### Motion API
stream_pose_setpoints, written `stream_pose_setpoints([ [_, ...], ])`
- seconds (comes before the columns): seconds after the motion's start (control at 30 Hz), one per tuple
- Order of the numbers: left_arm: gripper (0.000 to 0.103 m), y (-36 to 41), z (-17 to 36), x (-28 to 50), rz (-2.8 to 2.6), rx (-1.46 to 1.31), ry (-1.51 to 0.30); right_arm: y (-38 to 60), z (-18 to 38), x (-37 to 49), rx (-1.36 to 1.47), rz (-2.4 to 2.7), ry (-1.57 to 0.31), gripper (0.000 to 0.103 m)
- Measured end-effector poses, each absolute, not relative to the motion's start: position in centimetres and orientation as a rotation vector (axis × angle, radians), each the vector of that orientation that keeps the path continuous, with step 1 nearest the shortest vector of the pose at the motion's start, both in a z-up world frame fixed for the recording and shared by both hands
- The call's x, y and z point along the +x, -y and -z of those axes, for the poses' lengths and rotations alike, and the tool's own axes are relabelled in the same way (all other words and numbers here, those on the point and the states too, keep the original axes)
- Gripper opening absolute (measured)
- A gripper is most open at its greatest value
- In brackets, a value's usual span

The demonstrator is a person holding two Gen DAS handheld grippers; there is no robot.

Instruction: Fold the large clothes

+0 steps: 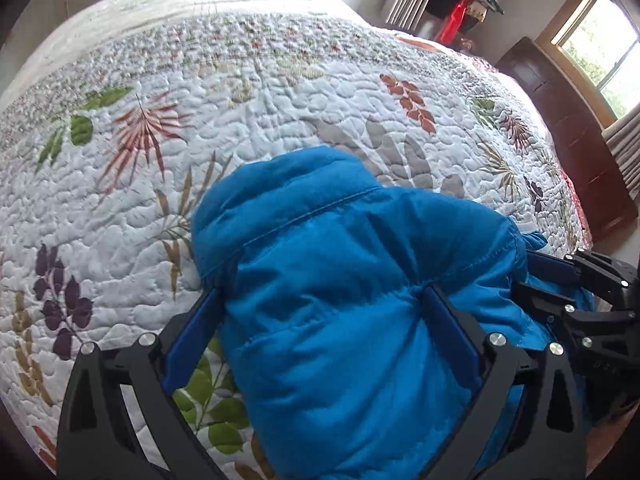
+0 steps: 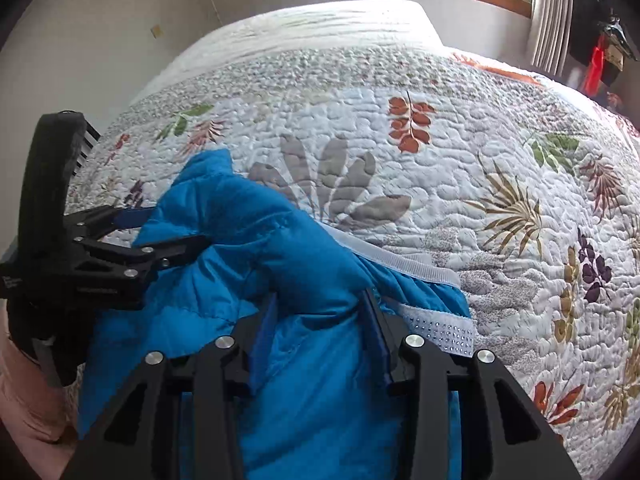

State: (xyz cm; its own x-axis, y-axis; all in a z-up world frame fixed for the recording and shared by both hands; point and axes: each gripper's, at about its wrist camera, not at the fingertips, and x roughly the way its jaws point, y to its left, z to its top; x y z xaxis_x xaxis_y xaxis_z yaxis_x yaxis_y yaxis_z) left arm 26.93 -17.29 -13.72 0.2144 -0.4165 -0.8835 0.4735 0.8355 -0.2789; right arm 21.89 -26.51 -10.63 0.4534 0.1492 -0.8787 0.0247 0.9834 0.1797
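A blue puffy jacket (image 1: 344,280) lies bunched at the near edge of a bed (image 1: 280,92) covered by a white quilt printed with leaves; both grippers hold it from the near side. The left gripper (image 1: 324,300) has its two blue-padded fingers spread wide around a thick fold of the jacket, the padding bulging between them, so it is grasping the jacket rather than clenched tight; in the right wrist view the same gripper (image 2: 168,236) reaches in from the left, its fingers buried in the fabric. The right gripper (image 2: 320,304) likewise pinches a hump of the jacket (image 2: 248,248) between its fingers; a white band studded with small sparkles (image 2: 436,326) lies just beside its right finger. Windows (image 1: 604,48) and a dark wooden cabinet (image 1: 568,132) stand beyond the bed.
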Motion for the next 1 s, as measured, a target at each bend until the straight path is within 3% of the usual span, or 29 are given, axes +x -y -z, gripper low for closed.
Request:
stream_pose_setpoints([
  [0.27,0.099,14.2,12.4,25.7,0.612,-0.077,-1.199,28.5,8.8,19.0,0.324,-0.119,-1.022,0.039],
  [0.53,0.098,10.5,6.5,14.3,0.644,0.023,-0.918,26.0,4.7,8.6,0.212,-0.166,-0.916,0.041],
  [0.73,0.099,11.0,9.5,8.4,0.628,0.104,-0.881,24.2,8.0,5.5,0.142,-0.091,-0.956,0.044],
  [1.0,0.1,10.6,11.6,9.2,0.645,0.053,-0.937,25.2,10.6,5.7,0.229,-0.106,-0.934,0.046],
])
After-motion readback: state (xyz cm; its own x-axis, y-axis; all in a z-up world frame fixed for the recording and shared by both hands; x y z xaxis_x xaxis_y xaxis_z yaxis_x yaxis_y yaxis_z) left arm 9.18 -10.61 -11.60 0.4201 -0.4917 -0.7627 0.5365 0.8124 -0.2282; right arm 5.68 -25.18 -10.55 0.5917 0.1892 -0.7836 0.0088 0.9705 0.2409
